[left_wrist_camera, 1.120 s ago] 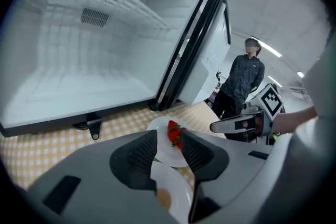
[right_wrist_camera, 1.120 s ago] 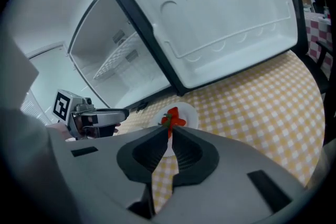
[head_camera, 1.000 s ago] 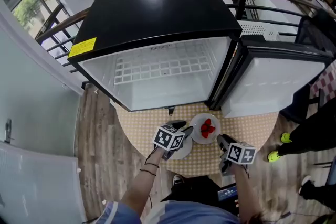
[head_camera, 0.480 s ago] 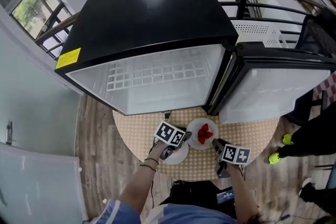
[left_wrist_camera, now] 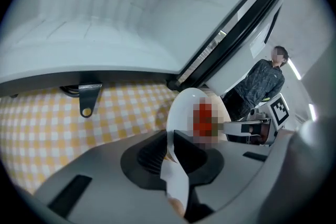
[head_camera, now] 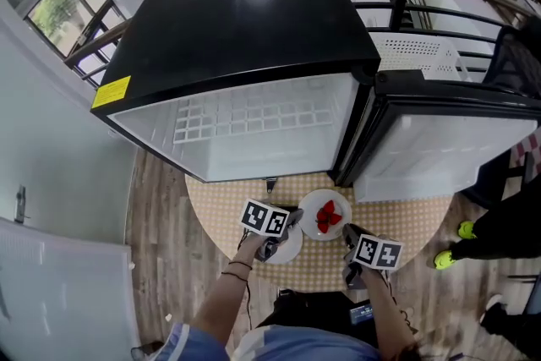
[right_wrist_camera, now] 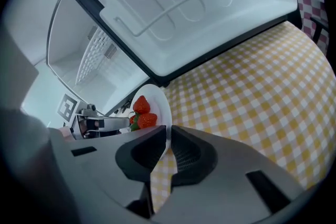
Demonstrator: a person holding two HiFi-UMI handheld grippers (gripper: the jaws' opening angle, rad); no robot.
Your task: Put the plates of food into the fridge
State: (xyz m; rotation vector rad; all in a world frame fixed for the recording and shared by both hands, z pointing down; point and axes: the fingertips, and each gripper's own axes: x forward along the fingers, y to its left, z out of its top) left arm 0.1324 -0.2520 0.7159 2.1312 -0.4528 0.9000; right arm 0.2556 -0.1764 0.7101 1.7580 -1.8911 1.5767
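Two white plates sit on the yellow checked table in front of the open fridge. The strawberry plate lies to the right; my right gripper is shut on its near rim. The second plate lies left of it, mostly hidden under my left gripper. The left jaws have just been closing and now pinch this plate's rim. Its food shows only as an orange bit at the bottom of the left gripper view.
The fridge door hangs open to the right. A wire shelf sits high in the white fridge interior. A person stands right of the table. The round table edge runs close behind both grippers.
The left gripper has sunk a little onto the near plate. The right gripper has stayed at the strawberry plate's rim.
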